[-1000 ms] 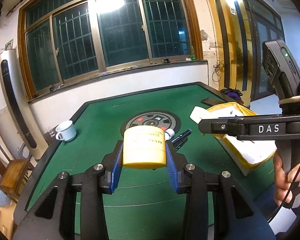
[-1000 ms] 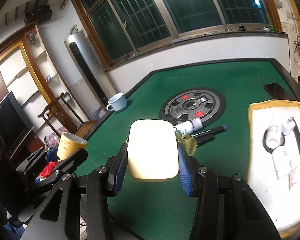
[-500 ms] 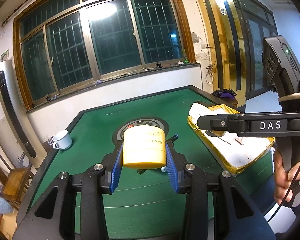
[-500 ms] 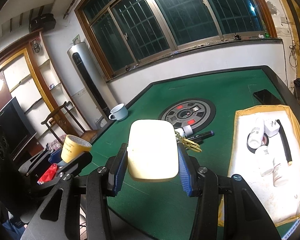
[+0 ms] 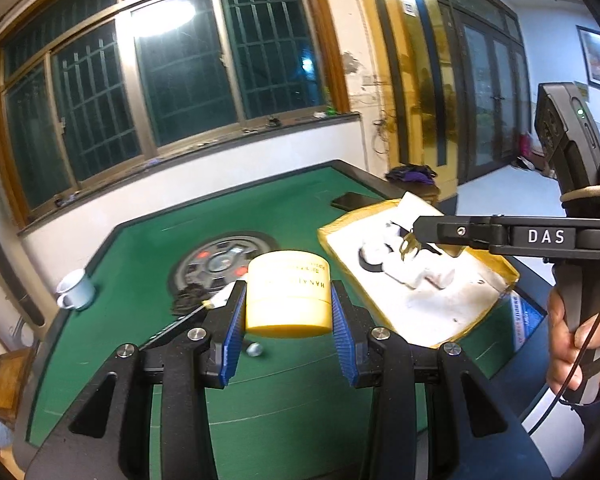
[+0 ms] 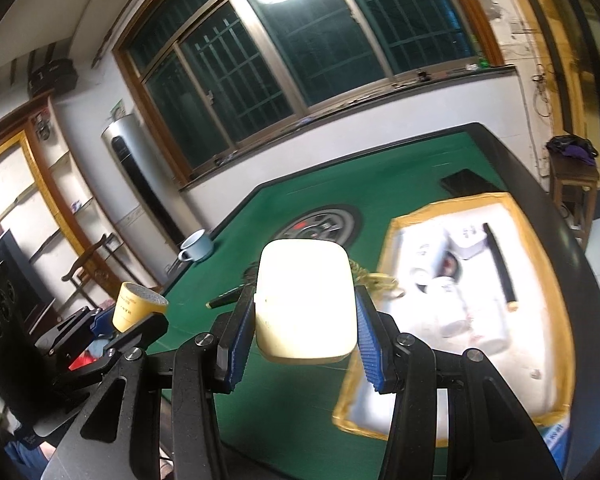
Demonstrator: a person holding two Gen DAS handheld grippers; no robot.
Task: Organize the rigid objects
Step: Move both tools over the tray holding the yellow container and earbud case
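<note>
Reads "DAS" in white on the right gripper (image 5: 416,232) side bar, "HANA…" partly legible on the yellow round jar (image 5: 287,294). Left gripper (image 5: 287,332) pinching that squat, smooth jar above the green table (image 5: 139,248). Right gripper clamping a pale cream rounded case (image 6: 306,300), glossy and overexposed, beside the yellow-rimmed tray (image 6: 384,264).

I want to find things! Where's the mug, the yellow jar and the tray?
mug (image 5: 77,291), left wrist view, on its white side wall.
yellow jar (image 5: 287,294), left wrist view, on its front wall, under the lettering.
tray (image 6: 534,216), right wrist view, on its yellow far rim.
</note>
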